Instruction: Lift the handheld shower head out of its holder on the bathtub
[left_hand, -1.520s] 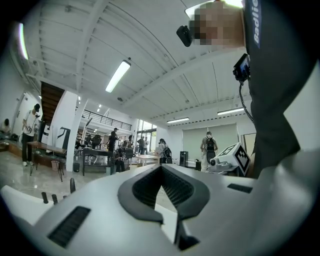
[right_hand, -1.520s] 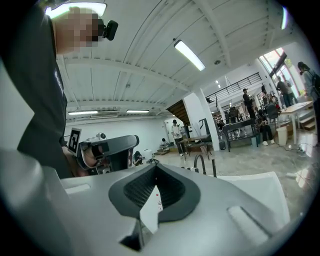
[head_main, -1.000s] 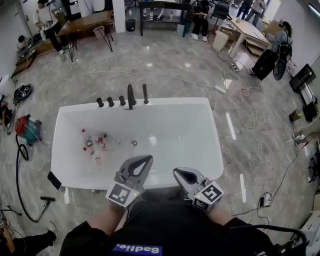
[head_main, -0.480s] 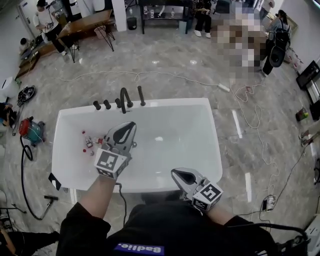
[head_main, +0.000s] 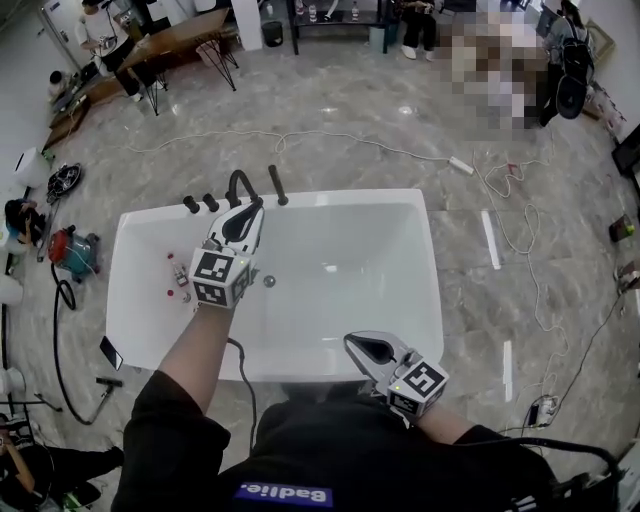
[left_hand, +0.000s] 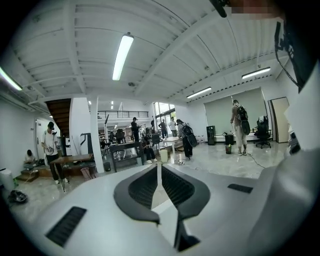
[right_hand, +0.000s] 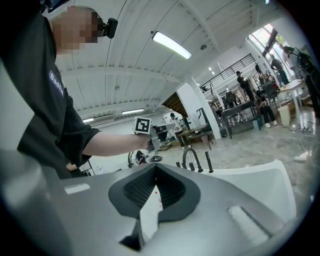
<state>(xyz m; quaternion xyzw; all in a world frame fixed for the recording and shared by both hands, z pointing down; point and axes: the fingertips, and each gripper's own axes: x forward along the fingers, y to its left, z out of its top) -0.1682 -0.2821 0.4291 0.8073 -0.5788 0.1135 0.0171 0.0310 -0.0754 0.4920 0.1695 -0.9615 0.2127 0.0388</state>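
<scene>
The handheld shower head (head_main: 278, 186) is a slim black rod standing upright in its holder on the far rim of the white bathtub (head_main: 430, 300). It stands just right of the curved black spout (head_main: 238, 185). In the right gripper view the same shower head (right_hand: 207, 162) rises beside the spout (right_hand: 189, 157). My left gripper (head_main: 255, 207) reaches across the tub, its tips close to the spout and left of the shower head, touching neither. Its jaws are shut and empty (left_hand: 159, 167). My right gripper (head_main: 351, 341) hovers at the near rim, shut with nothing in it (right_hand: 156, 169).
Two black knobs (head_main: 199, 203) stand left of the spout. Small bottles (head_main: 178, 272) lie in the tub's left end, and a drain (head_main: 268, 282) sits mid-floor. A red and teal vacuum (head_main: 72, 250) and cables (head_main: 500, 200) lie on the marble floor around the tub.
My left gripper has travelled from the near rim across the tub to the fittings on the far rim. The right gripper has shifted only a little along the near rim.
</scene>
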